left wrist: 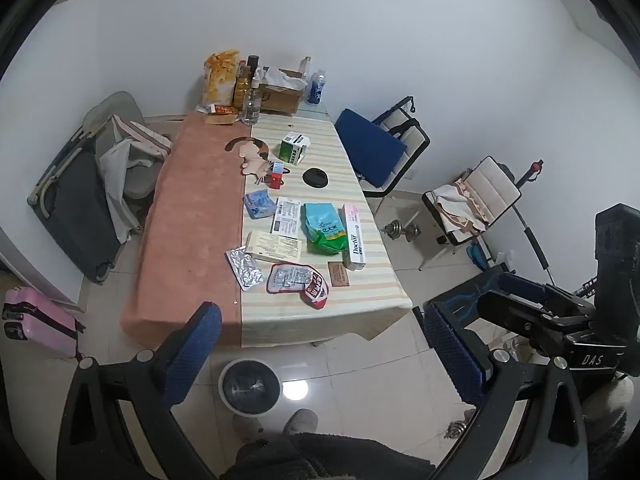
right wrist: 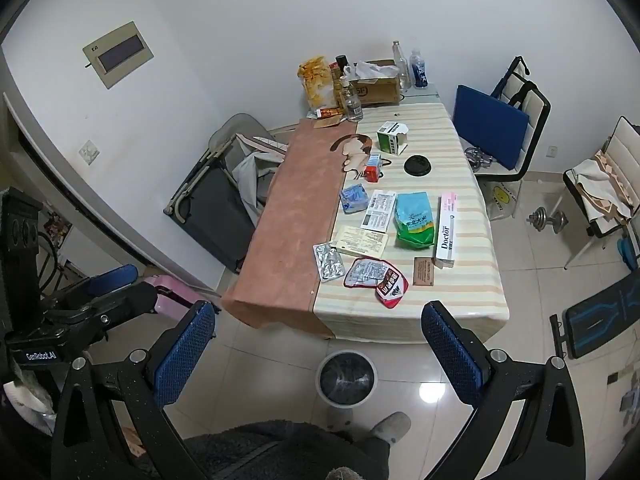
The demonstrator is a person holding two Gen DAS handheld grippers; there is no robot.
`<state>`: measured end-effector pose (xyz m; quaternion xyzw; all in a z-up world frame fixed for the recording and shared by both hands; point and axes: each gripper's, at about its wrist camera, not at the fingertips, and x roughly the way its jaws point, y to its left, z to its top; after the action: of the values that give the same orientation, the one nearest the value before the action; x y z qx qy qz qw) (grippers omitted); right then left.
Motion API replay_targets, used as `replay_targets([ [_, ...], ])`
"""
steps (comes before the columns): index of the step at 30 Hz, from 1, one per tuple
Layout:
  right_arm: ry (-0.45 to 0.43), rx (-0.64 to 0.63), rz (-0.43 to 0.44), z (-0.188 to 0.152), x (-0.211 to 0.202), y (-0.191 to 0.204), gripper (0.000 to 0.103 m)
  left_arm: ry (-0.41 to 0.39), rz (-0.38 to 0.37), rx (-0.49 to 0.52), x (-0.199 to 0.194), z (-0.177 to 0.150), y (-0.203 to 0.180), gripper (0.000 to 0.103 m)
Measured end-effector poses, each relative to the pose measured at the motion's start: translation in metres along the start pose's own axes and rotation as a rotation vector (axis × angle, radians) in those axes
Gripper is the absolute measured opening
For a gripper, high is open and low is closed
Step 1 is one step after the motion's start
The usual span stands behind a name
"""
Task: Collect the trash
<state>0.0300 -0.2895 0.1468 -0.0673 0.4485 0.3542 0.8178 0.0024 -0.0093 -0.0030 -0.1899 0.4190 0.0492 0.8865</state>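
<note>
Home, looks like a dining corner doubling as storage. Table (right wrist: 472, 208) with a striped cloth, littered with household stuff: rice bag (right wrist: 414, 220), toothpaste box (right wrist: 447, 230), blister pack (right wrist: 329, 262), snack wrappers. Bottles (right wrist: 401, 65) and a cardboard box (right wrist: 378, 88) against the wall. Padded dining chairs (right wrist: 532, 108) with clothes draped over them, pink suitcase (left wrist: 34, 326), folded cot (left wrist: 76, 216), dumbbells (right wrist: 547, 219) on the tiled floor (so also a workout spot). Small waste bin (right wrist: 347, 376) at the table's near end.
</note>
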Motion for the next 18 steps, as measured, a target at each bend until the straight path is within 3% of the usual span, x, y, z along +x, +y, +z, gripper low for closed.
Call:
replay_targets([
  [18, 0.002, 0.009, 0.001, -0.001, -0.0013, 0.0031, 0.103, -0.007, -0.002, -0.019, -0.001, 0.0016, 0.0046, 0.103],
])
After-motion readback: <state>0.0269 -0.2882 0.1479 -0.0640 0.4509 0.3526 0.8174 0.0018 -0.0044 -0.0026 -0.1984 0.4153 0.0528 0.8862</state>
